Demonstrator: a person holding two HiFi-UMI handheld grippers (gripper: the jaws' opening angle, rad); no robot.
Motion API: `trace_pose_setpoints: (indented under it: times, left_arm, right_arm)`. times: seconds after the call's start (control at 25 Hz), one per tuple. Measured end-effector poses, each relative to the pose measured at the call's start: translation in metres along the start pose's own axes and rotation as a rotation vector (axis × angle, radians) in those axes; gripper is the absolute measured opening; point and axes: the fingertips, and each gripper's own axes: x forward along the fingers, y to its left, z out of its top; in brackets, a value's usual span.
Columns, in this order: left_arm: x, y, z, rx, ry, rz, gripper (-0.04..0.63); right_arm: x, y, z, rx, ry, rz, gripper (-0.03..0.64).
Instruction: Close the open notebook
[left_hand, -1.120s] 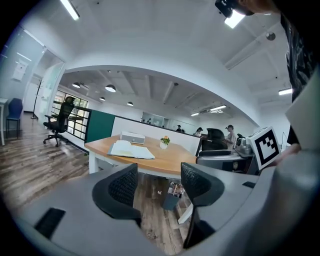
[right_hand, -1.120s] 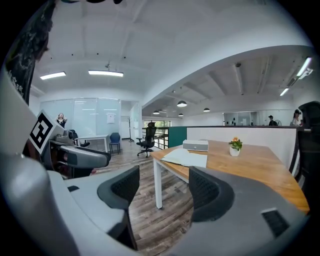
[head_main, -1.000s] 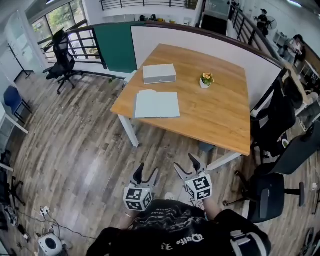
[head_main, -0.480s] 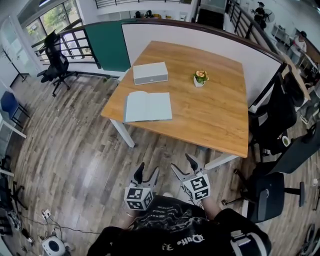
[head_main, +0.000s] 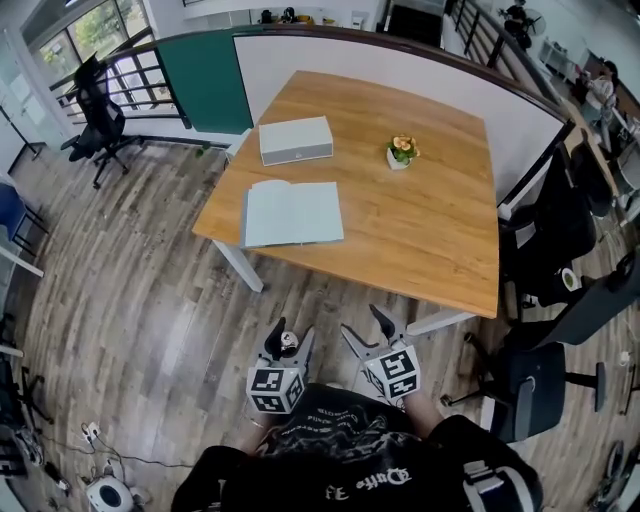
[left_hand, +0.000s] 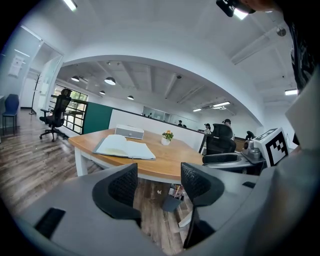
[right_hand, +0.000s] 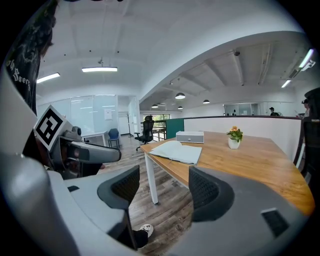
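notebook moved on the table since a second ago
No. The notebook lies open in the same spot beside the grey box on the table; only the camera shifted.

The head camera looks steeply down from well back of the table. Cameras on the left gripper and right gripper sit low, facing it nearly level. All three share the notebook.
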Motion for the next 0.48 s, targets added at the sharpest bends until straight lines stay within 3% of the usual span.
trace_pose_setpoints:
  times: [0.48]
  left_arm:
    - [0.071,0.086,0.045,0.012,0.035,-0.026,0.271]
  right_arm:
    - [0.096,-0.025,0.038,0.036,0.022,-0.060,0.288]
